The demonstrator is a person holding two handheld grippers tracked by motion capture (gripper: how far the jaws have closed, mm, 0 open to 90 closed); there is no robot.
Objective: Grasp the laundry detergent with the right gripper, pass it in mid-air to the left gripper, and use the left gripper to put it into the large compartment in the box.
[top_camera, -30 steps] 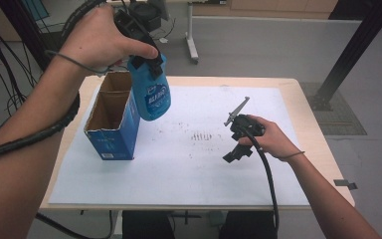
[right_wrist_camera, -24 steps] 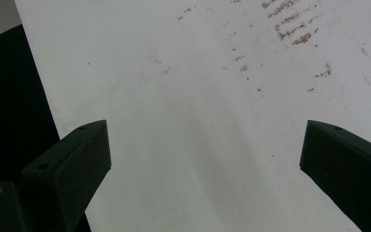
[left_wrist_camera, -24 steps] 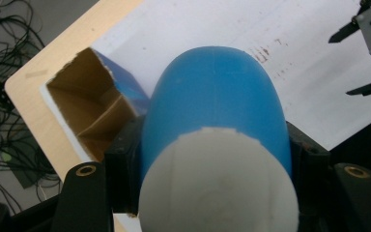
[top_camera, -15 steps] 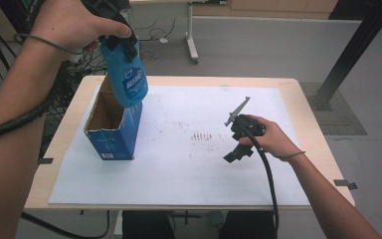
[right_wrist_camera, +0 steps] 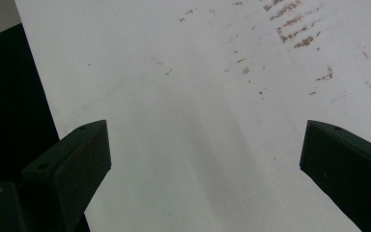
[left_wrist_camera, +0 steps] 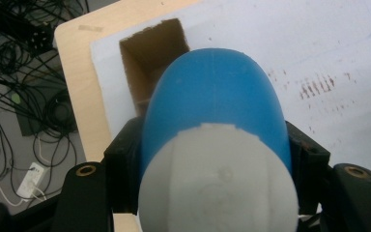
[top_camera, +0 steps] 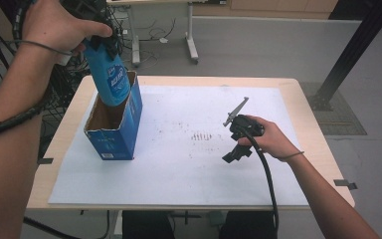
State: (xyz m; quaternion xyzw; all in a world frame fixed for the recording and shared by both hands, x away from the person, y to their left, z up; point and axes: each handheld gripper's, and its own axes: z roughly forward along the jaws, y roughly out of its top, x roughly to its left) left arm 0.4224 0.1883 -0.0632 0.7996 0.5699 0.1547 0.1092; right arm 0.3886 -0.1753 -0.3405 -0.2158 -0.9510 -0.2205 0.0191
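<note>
- Left gripper [top_camera: 99, 42], at 11 o'clock in the high view, is clamped on a blue bottle [top_camera: 110, 79] w/ a white cap [left_wrist_camera: 217, 183]; in the left gripper view both black jaws press the bottle's sides just above the cap.
- Bottle hangs cap-up, base dipping into the open top of the blue carton [top_camera: 114, 124], which stands upright on the white sheet [top_camera: 179, 164] at approx. 9 o'clock of the table [top_camera: 303, 99].
- Bottle label: white lettering on blue, too blurred to read. Carton's front has a small white label near its bottom edge, also illegible.
- Right gripper [top_camera: 236, 137], at 3 o'clock, rests on the sheet, well apart from carton; its jaws stand wide apart w/ nothing between them.
- Brown smudge marks [top_camera: 201, 135] sit mid-sheet, between carton & right gripper.
</note>
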